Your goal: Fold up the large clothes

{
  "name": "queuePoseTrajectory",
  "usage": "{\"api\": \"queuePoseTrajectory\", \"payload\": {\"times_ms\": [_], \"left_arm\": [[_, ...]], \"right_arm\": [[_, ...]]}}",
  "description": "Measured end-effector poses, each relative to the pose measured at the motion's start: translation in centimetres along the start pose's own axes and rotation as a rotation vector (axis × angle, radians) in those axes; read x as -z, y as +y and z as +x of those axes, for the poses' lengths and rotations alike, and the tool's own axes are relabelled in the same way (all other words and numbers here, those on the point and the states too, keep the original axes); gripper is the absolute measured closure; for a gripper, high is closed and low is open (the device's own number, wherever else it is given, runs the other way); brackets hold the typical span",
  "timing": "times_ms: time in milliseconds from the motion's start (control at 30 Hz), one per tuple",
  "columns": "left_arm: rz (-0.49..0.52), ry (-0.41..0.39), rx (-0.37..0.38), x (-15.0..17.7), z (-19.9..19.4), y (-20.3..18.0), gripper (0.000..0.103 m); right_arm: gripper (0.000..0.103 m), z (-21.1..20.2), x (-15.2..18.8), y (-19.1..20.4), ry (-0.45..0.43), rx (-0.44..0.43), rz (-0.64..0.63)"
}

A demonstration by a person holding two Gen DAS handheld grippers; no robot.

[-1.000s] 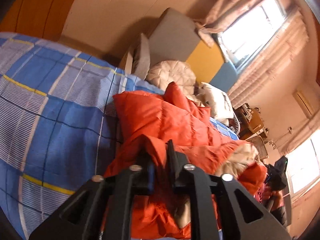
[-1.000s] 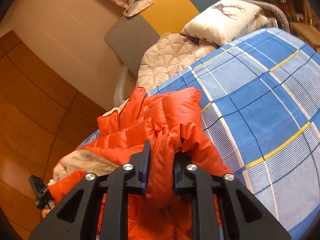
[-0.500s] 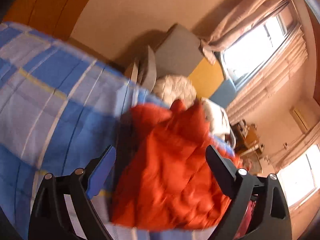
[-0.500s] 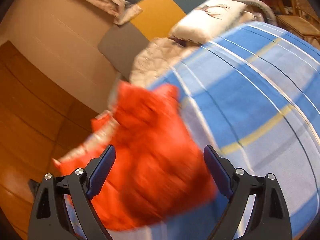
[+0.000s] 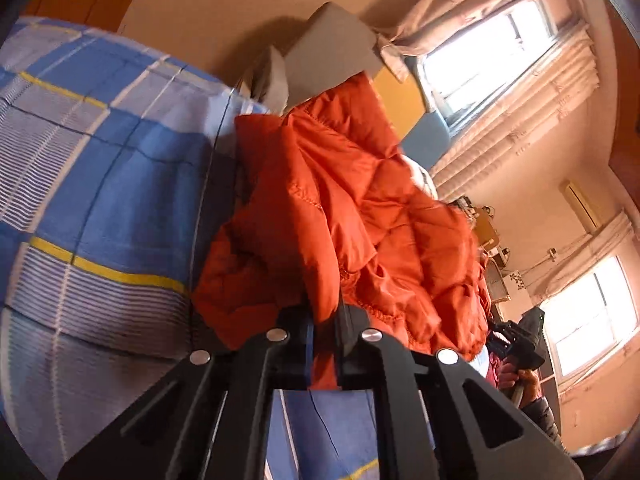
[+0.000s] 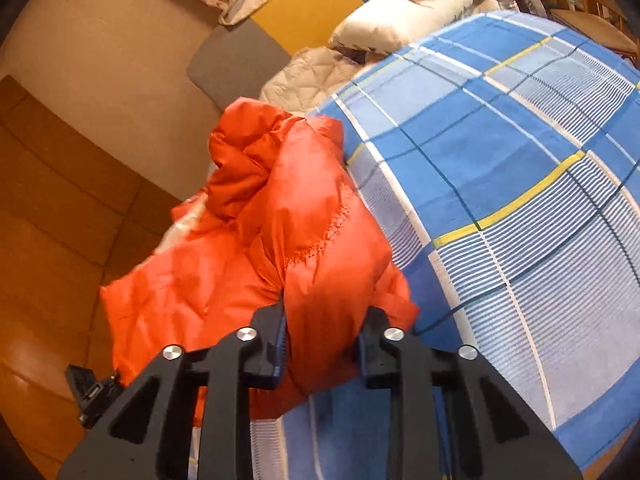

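Left wrist view: the left gripper [image 5: 323, 338] has its jaws clamped on a thin fold of the orange padded jacket [image 5: 340, 216], which is bunched above the blue plaid bed [image 5: 100, 176]. Right wrist view: the right gripper [image 6: 322, 346] has its jaws clamped on a thicker fold of the jacket [image 6: 280, 240] beside the bed [image 6: 520, 200].

Left gripper [image 5: 324, 344] has its fingers nearly together, pinching orange jacket [image 5: 340, 216] fabric; right gripper [image 6: 322, 344] clamps a thicker bunch with a wider gap
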State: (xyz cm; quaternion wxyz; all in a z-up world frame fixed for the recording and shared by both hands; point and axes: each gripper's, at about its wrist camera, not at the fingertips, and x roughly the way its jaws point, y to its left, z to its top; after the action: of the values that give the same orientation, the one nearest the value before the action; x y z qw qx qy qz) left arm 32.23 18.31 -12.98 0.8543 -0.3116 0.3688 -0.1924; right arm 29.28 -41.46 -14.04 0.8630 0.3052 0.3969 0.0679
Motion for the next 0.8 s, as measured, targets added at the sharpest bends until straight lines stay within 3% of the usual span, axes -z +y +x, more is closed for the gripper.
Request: {"api": "queuePoseTrajectory", "payload": {"times_ms": [267, 467, 500, 567, 600, 633, 667, 800], "left_arm": [[0.040, -0.025, 0.023, 3.3, -5.6, -1.0, 0.098], [0.050, 0.035, -0.005, 8.3, -8.5, -1.8, 0.095], [0.051, 0.041, -0.048, 8.6, -8.5, -1.8, 0.087], [0.033, 0.037, -0.063, 8.8, -8.8, -1.4, 0.059], [0.030, 0.005, -0.093, 8.6, -9.2, -1.2, 0.041], [0.031, -0.013, -0.107, 8.3, -9.5, -1.1, 0.039], [0.037, -0.031, -0.105, 7.6, -9.8, -1.1, 0.039], [0.132, -0.041, -0.127, 5.4, -9.2, -2.4, 0.032]], "right_arm": [[0.083, -5.3, 2.6, 1.6, 0.002, -0.005, -0.086], [0.083, -9.6, 6.4, 0.2, 0.050, 0.024, -0.108], [0.081, -9.7, 6.9, -0.1, 0.065, 0.046, -0.121], [0.074, -9.5, 7.3, -0.6, 0.082, 0.079, -0.130], [0.061, -9.4, 7.3, -0.7, 0.083, 0.091, -0.138], [0.044, -9.4, 7.1, -0.5, 0.071, 0.140, -0.162], [0.039, -9.6, 6.9, -0.1, 0.042, 0.188, -0.189], [0.036, -10.1, 5.1, 2.3, -0.067, 0.244, -0.303]]}}
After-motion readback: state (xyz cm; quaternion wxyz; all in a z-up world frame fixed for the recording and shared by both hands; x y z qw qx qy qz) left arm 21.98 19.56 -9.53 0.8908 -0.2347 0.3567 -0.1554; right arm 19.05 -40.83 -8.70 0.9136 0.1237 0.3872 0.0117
